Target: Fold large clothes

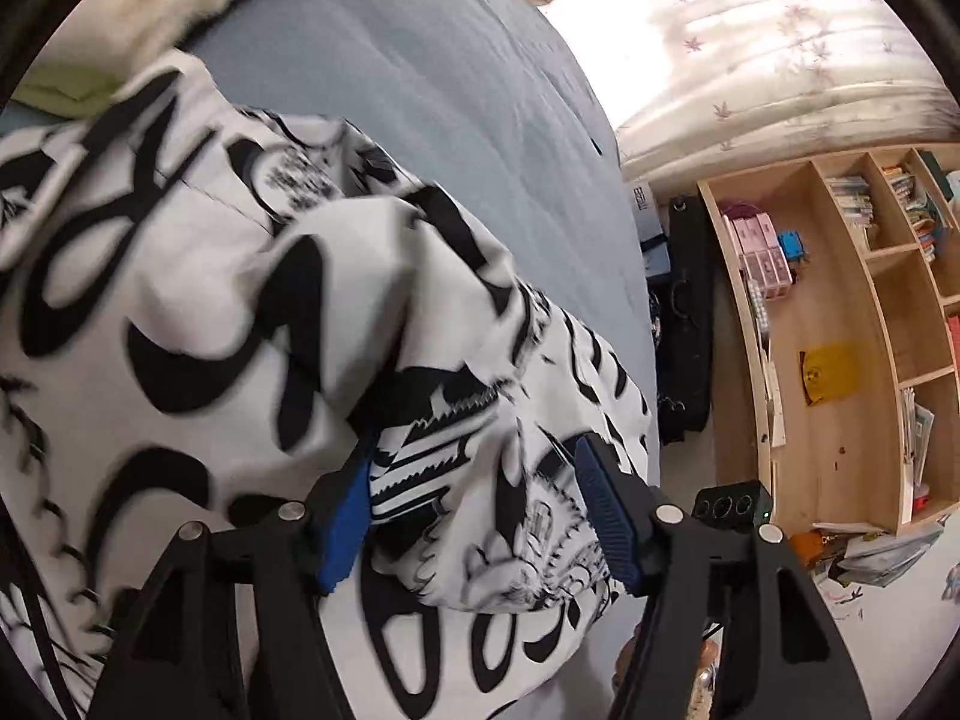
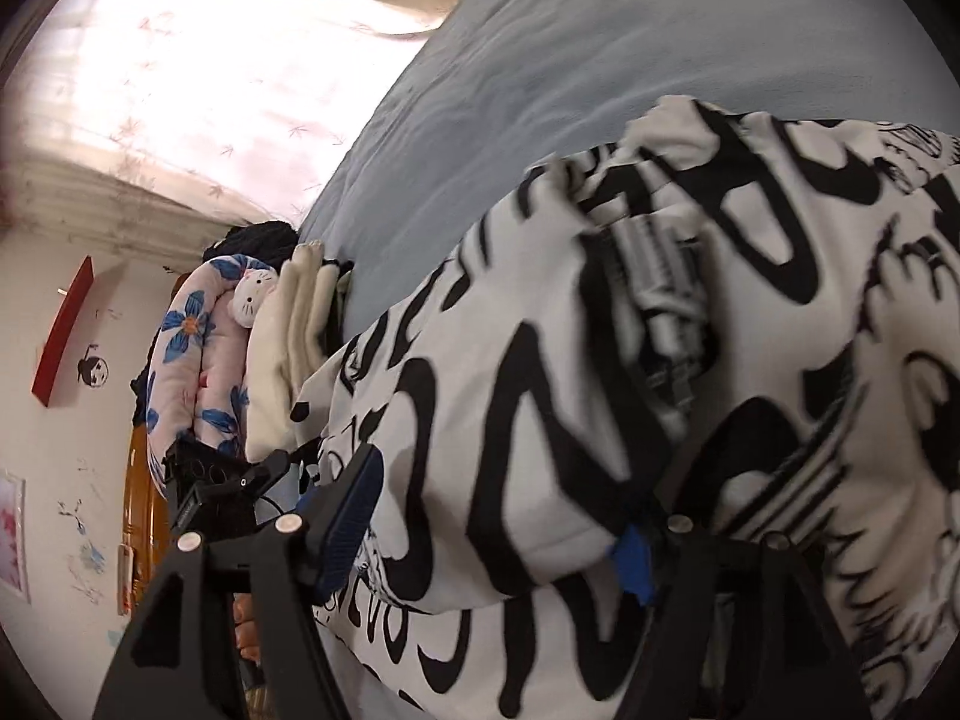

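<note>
At the far left, in the right wrist view, a flowered bolster with a cat plush stands against folded cream bedding at the edge of the bed. Next comes the right gripper, its blue pads standing apart with a thick hump of the black-and-white printed garment bulging between them; the cloth touches both pads and hides most of the right one, but I cannot see them pressing it, so I read the claw as spread, not clamped. The garment lies bunched on the blue bedsheet, which runs clear behind it.

In the left wrist view the same garment fills the left and middle, heaped in soft rolls near the edge of the bedsheet. The left gripper also stands apart, a fold of cloth lying loose between its pads. To the right, off the bed, stands a wooden bookshelf.

The fabric looks thick, fleecy and limp: light enough, not slippery, but it will sag and bunch. Better, I judge, to pinch a single hem or seam edge than a fat roll
</note>
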Demonstrator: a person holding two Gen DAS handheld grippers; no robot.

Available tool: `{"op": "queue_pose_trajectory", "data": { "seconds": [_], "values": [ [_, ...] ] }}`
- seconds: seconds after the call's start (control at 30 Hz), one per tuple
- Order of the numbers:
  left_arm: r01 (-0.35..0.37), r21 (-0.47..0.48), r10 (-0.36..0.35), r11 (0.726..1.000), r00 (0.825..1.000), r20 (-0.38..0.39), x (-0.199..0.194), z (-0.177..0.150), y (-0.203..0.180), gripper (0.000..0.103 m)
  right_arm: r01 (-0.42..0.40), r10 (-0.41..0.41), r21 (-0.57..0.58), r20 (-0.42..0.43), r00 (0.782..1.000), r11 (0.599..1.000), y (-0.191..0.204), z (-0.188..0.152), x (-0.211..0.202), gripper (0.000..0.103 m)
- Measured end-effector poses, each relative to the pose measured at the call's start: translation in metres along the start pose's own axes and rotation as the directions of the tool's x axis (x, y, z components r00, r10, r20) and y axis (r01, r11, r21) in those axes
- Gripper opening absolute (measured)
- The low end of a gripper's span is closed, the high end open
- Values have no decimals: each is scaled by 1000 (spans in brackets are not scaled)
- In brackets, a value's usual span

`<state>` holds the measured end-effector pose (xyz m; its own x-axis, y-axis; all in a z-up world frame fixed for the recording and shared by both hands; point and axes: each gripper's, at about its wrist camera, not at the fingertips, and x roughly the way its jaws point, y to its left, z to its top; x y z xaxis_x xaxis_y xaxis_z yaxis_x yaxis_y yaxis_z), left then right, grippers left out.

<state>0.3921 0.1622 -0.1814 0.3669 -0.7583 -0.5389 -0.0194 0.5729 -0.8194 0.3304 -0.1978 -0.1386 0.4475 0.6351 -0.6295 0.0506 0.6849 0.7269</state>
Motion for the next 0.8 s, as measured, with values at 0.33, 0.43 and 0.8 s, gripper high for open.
{"op": "queue_pose_trajectory", "data": {
  "seconds": [0.33,0.43,0.8],
  "values": [
    [-190,77,196,979,977,-83,-24,-33,-31,5,-39,48,84,-115,992,996,26,-35,-13,12],
    [-218,5,217,976,969,-118,-35,-34,-12,5,-28,52,165,-145,988,986,6,-41,-15,12],
    [-276,43,279,960,945,-169,-37,-42,25,15,25,-18,57,-123,992,998,4,-61,-13,49]
  ]
}}
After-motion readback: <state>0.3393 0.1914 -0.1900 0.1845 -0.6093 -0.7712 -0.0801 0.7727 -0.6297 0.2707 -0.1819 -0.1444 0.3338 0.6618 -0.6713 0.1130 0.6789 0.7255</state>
